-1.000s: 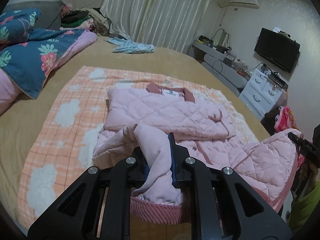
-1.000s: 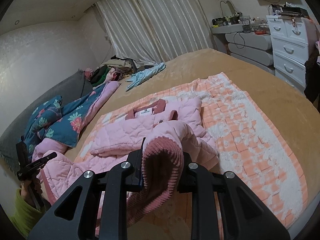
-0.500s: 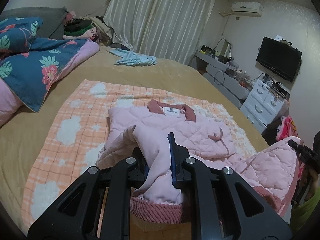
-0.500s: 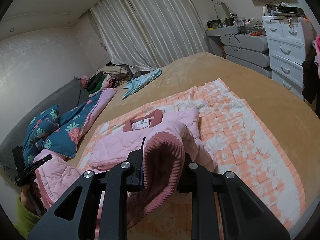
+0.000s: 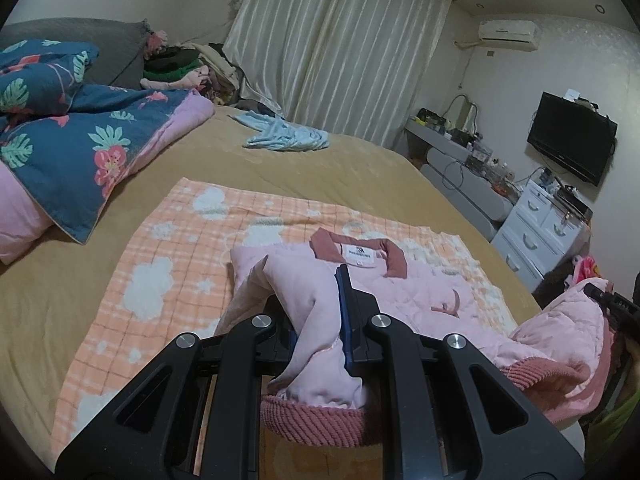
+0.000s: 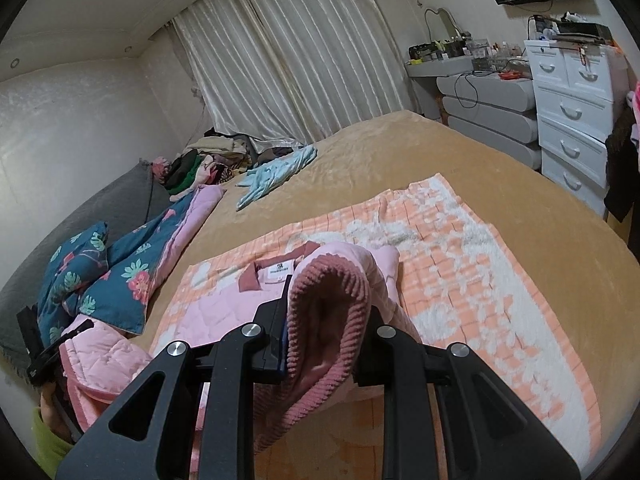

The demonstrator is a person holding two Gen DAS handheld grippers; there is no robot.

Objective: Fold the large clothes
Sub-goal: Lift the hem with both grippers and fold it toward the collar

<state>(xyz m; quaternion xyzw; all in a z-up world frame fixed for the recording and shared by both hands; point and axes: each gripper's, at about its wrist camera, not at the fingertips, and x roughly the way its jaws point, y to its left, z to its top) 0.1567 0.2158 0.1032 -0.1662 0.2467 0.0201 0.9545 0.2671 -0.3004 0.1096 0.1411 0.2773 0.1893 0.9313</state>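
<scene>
Both grippers, left gripper (image 5: 320,320) and right gripper (image 6: 324,320), each clamped on the pink quilted jacket's (image 5: 404,292) ribbed hem at lower centre, have carried it closer to the collar (image 5: 358,254), so the bottom-up fold looks nearly closed.

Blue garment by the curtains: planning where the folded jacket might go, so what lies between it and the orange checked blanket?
Only bare tan bedspread separates the blue garment from the orange checked blanket; both wrist views show it.
</scene>
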